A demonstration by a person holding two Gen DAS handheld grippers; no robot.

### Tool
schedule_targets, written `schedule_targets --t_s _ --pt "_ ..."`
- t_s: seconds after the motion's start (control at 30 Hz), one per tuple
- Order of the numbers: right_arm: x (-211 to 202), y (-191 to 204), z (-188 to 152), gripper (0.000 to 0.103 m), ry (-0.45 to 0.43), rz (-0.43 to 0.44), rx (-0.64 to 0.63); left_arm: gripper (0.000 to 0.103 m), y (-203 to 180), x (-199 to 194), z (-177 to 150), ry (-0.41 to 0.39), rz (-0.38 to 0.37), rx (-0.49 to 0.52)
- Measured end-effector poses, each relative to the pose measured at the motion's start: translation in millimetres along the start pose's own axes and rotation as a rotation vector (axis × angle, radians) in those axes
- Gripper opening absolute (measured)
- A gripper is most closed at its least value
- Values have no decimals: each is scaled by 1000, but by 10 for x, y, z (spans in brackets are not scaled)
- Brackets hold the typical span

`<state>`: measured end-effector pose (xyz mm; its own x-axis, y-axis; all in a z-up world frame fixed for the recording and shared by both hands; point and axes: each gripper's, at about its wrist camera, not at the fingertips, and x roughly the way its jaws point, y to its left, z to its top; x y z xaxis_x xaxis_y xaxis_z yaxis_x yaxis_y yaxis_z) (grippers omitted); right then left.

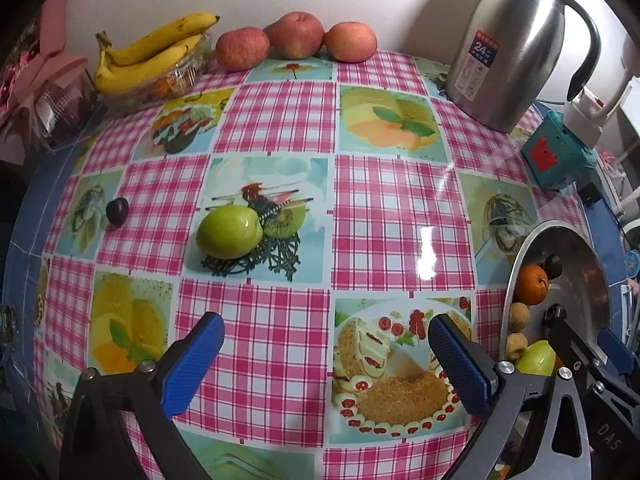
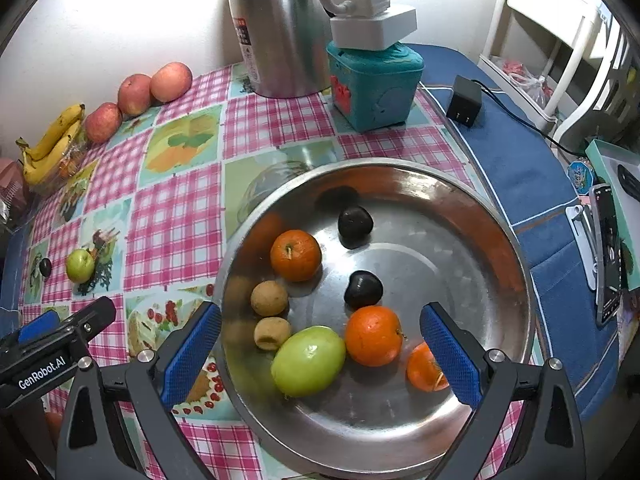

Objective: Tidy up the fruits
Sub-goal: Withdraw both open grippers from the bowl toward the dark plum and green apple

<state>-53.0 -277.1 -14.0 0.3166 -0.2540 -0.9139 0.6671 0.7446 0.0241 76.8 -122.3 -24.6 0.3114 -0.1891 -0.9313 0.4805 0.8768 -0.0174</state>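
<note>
Both grippers, left [image 1: 326, 364] and right [image 2: 320, 350], are hanging wide and empty. Left should be straddling the far green fruit [image 1: 229, 232] on the desk [image 1: 392, 208], squeezing gently, then carrying it right to the bowl [image 2: 516, 248].

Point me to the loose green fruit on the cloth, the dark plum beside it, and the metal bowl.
green fruit [image 1: 229, 232]: left wrist view, middle of its skin.
dark plum [image 1: 117, 209]: left wrist view, its centre.
metal bowl [image 2: 460, 184]: right wrist view, far rim.

Checked table [image 1: 280, 120] w/ bananas [image 1: 152, 52]; apples [image 1: 298, 34]; flask [image 1: 516, 48]; steel bowl [image 2: 480, 380].
</note>
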Motion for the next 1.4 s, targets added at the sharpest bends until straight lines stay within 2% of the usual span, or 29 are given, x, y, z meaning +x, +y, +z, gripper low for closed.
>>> schedule_targets --t_s 0.23,0.6,0.77,1.07,1.4 --pt "-72 54 8 100 -55 28 7 103 71 -47 33 -27 -2 5" --pt "-19 141 -13 100 -57 1 0 103 258 -59 75 -64 35 27" --pt "19 213 -10 100 -45 23 10 103 378 -59 101 -72 50 36" --pt "22 428 -2 100 -47 57 19 103 799 -43 150 -74 65 -10" --pt "21 962 -15 100 -33 108 -52 103 1509 -20 166 -76 115 -111"
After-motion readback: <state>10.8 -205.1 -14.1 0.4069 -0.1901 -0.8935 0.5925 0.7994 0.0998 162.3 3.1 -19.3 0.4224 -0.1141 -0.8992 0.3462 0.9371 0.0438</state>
